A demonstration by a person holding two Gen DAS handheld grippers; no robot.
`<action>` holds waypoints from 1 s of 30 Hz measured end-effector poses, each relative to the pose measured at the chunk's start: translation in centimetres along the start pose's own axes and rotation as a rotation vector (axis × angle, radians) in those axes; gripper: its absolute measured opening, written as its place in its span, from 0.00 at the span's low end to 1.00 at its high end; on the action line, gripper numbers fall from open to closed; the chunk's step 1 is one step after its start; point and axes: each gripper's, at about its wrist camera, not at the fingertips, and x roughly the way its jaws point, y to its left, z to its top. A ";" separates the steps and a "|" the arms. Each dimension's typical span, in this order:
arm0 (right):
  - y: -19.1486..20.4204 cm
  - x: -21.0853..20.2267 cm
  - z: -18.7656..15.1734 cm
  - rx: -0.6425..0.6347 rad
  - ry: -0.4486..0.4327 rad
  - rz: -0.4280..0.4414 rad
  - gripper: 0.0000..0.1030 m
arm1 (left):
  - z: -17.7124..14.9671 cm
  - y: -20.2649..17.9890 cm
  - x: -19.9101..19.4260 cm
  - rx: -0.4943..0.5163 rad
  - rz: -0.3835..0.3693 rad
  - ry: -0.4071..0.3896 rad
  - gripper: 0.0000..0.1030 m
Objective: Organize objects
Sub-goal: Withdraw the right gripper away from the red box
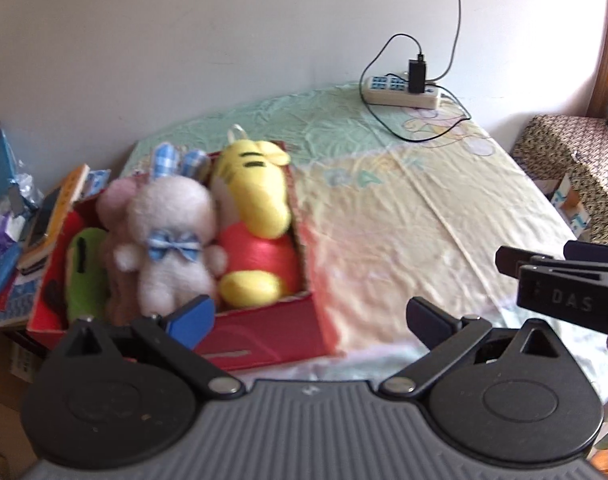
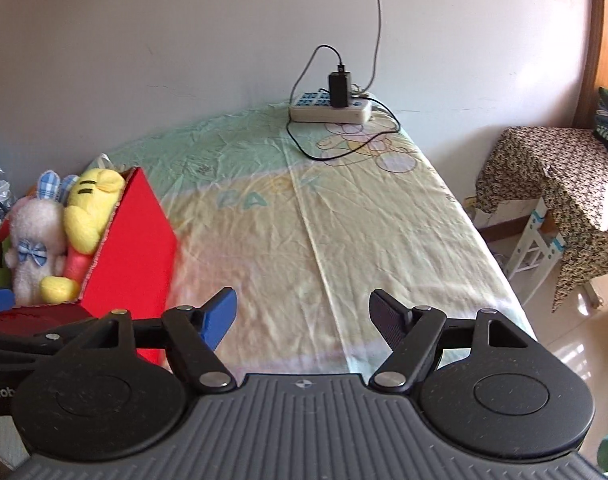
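Red box [image 1: 263, 320] w/ soft toys [image 1: 171, 240] sits at left edge of bed [image 1: 404, 208], long axis running away from view. Left hand-held gripper [image 1: 310, 316] nearest, right beside it, spread, empty. Right hand-held gripper [image 2: 301, 316] further right, also spread, empty.

Plush toys [image 1: 175, 232] packed in red box [image 1: 263, 336], left gripper [image 1: 310, 320] empty

Bright daylight comes in from the right, washing out the bedsheet [image 2: 344, 240] and glaring on the floor tiles [image 2: 576, 344]. The plush toys [image 1: 171, 240] and red box [image 1: 263, 332] are blurred. Fisheye bending curves the wall [image 2: 183, 40], with dark corners.
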 end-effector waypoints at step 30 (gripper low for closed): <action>2.0 2.1 -1.7 -0.078 0.146 0.066 0.76 | -4.1 0.8 3.5 -0.094 0.138 0.208 1.00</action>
